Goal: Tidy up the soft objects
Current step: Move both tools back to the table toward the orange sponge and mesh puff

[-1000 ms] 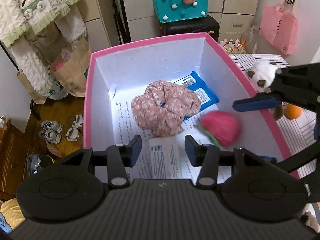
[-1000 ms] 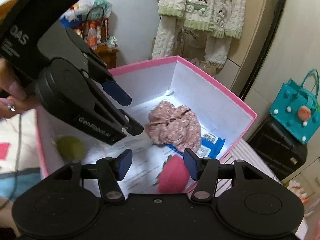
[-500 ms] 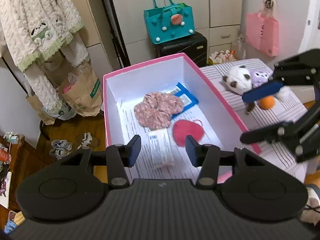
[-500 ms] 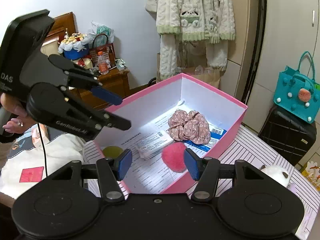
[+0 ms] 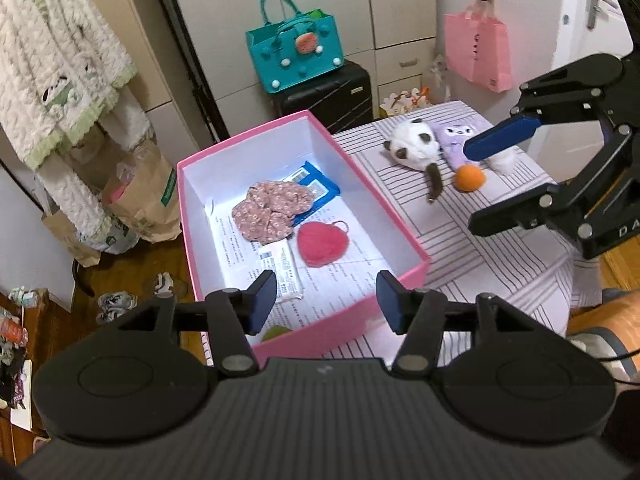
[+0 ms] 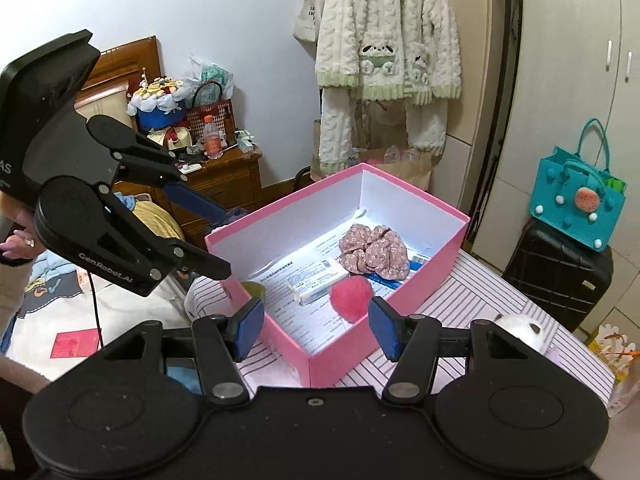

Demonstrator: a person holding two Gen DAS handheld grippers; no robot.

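Note:
A pink box [image 5: 328,328] stands on the striped table [image 5: 460,240]. In it lie a floral scrunchie [image 5: 272,212], a red heart plush [image 5: 322,244], a blue packet [image 5: 316,188], a white packet [image 5: 280,268] and a green ball [image 5: 276,332]. On the table beside the box are a panda plush [image 5: 412,146], a purple plush [image 5: 456,140] and an orange ball [image 5: 470,178]. My left gripper [image 5: 326,300] hangs above the box's near end, its jaws opening with nothing between them. My right gripper [image 6: 316,328] is open and empty above the box's [image 6: 420,300] near corner.
A teal bag [image 5: 296,54] sits on a black suitcase [image 5: 328,96] behind the table. A pink bag [image 5: 478,52] hangs on the wall. A white cardigan [image 6: 388,40], paper bags [image 5: 148,196] and a wooden nightstand [image 6: 228,176] stand around.
Both grippers have drawn back and up from inside the box, so the whole box and the table now show. The left jaws have widened.

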